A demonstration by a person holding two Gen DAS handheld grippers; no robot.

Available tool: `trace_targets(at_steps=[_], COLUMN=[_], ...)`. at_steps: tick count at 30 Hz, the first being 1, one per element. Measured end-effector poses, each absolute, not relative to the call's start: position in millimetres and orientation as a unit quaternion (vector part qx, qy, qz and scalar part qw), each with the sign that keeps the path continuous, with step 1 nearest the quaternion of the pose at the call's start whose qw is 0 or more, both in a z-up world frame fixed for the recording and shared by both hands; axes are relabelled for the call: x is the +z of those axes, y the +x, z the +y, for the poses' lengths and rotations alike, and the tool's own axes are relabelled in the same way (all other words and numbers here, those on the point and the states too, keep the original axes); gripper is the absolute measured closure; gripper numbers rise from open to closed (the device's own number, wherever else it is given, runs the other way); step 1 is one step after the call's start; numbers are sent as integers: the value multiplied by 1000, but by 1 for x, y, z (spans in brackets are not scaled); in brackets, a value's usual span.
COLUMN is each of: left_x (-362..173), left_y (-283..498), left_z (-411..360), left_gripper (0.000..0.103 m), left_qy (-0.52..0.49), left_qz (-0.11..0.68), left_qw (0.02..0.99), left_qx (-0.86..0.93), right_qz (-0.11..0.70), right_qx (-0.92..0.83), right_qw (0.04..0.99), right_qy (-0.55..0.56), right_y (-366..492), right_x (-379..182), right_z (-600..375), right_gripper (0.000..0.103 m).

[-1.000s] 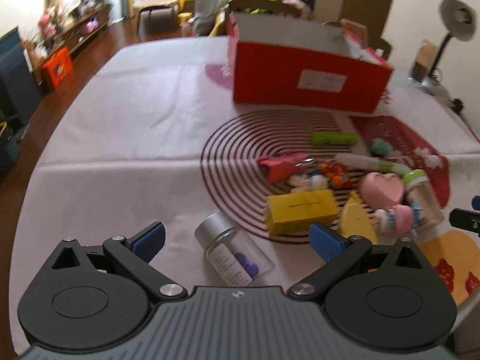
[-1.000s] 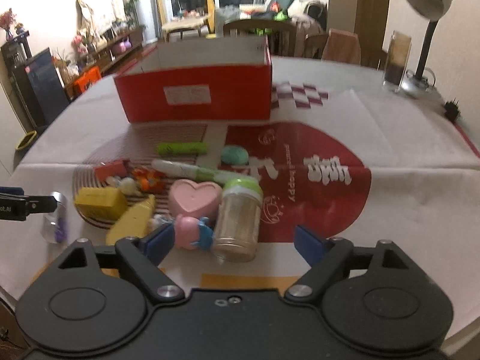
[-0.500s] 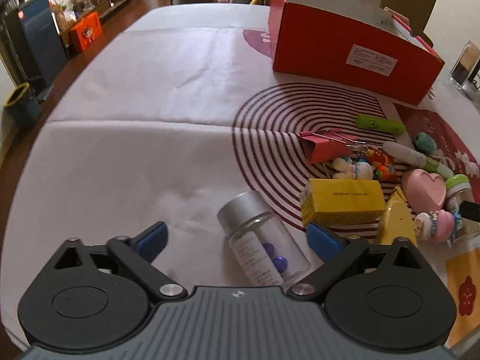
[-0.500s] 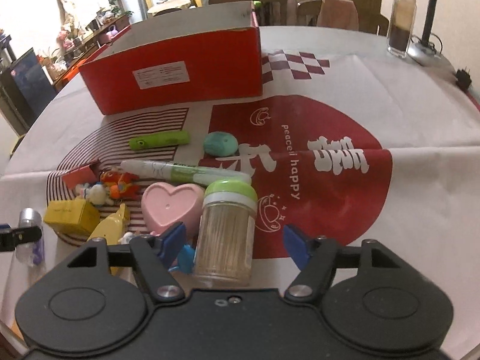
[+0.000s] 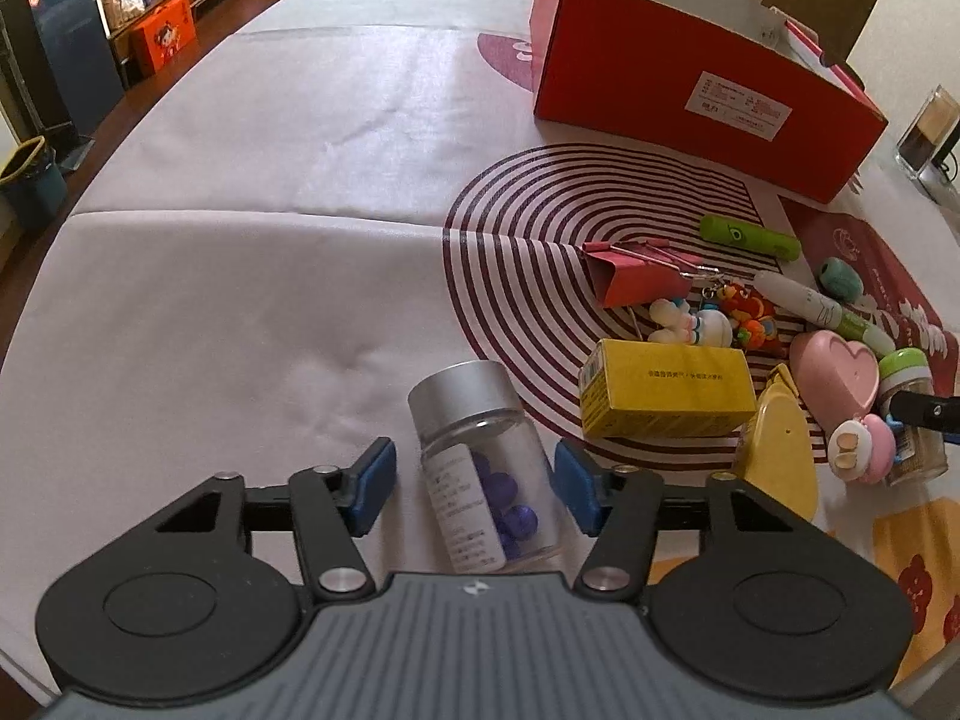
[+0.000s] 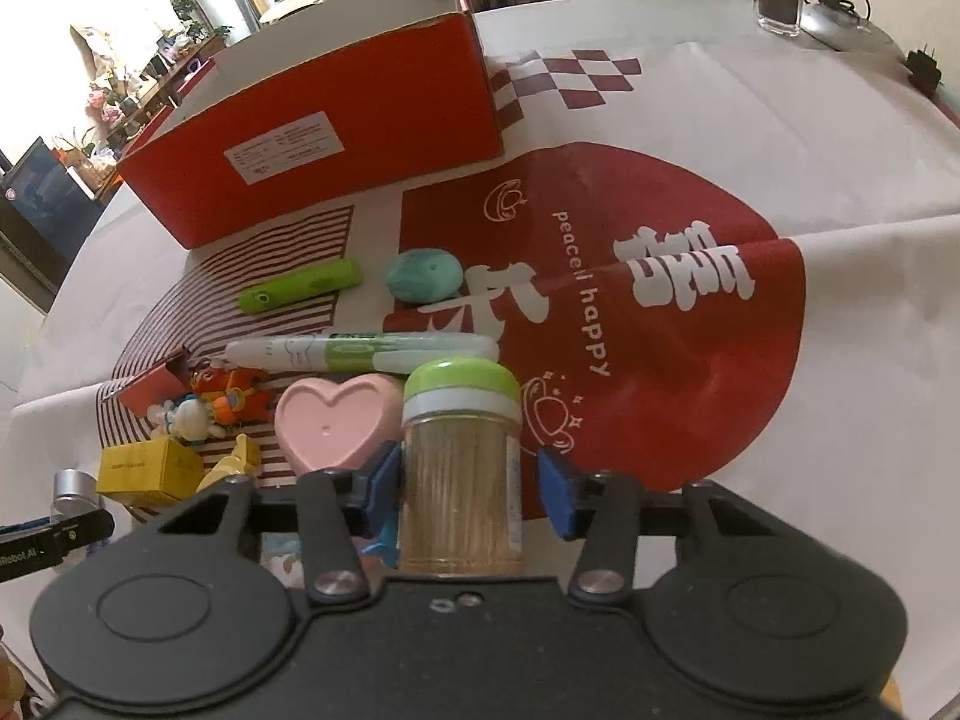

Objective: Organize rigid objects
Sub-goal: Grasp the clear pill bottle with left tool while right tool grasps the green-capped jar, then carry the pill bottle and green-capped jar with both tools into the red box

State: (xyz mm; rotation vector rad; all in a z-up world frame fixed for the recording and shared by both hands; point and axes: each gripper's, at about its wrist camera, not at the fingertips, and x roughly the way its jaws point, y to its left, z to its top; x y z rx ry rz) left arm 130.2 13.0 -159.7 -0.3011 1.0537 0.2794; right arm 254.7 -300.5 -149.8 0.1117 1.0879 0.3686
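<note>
A clear vial with a silver cap and purple balls inside lies on the white tablecloth. My left gripper straddles it with jaws closing; the right pad is at the glass and a small gap shows at the left pad. An upright toothpick jar with a green lid stands between the closing jaws of my right gripper. Its left pad is at the jar and a narrow gap remains on the right. An open red box stands at the back.
Between the two grippers lie a yellow box, pink heart dish, yellow teardrop case, pink pig toy, red binder clip, small figures, white-green pen, green tube and teal lump. A lamp base stands far right.
Both grippers came lower and closer to the table. The left jaws narrowed around the vial and the right jaws narrowed around the toothpick jar.
</note>
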Motion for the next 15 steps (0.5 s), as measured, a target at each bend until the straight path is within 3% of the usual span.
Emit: trace_targets(at_steps=[2, 15], left_x=[-159, -143], left_y=[130, 132], left_z=[14, 18], left_gripper=[57, 60], left_qy=[-145, -140], left_qz=[498, 503], left_qw=[845, 841], left_qx=[133, 139], right_qz=[515, 512], right_qx=[172, 187], right_qw=[837, 837], right_qy=[59, 46], right_y=[255, 257], right_x=[-150, -125], right_z=[-301, -305], right_gripper=[61, 61])
